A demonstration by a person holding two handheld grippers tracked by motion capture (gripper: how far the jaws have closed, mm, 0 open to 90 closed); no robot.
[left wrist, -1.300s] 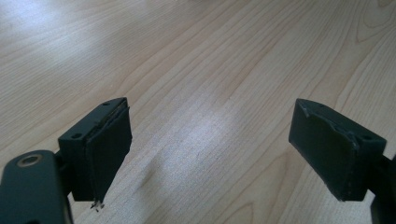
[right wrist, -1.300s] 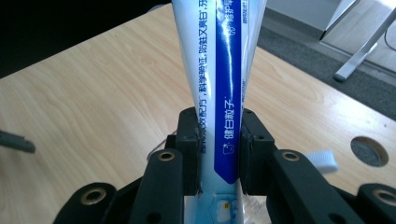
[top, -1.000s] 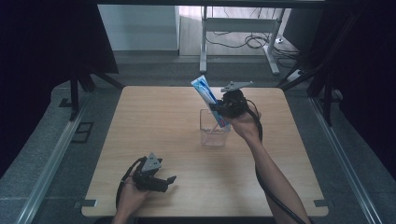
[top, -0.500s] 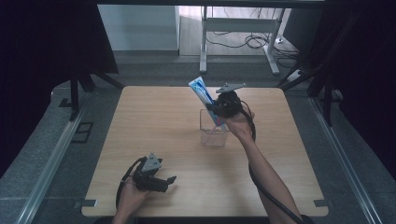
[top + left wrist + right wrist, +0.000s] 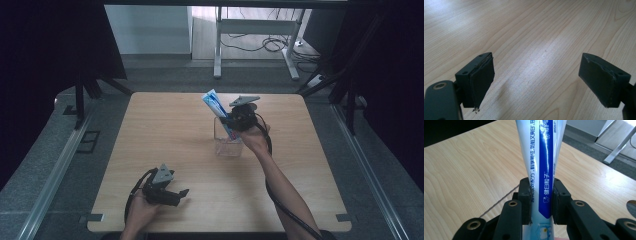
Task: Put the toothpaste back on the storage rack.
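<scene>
Right gripper clamping toothpaste tube over clear cup, left gripper open, table bare nearby

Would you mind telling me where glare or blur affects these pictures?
High view: dark surroundings, evenly lit table. Left gripper view: a pale sheen washes out the wood grain between the sharp jaws. Right gripper view: a bright streak of glare runs down the tube; its upper print blurs.

High view looks down from above; both gripper views skim the same table closely.
</scene>
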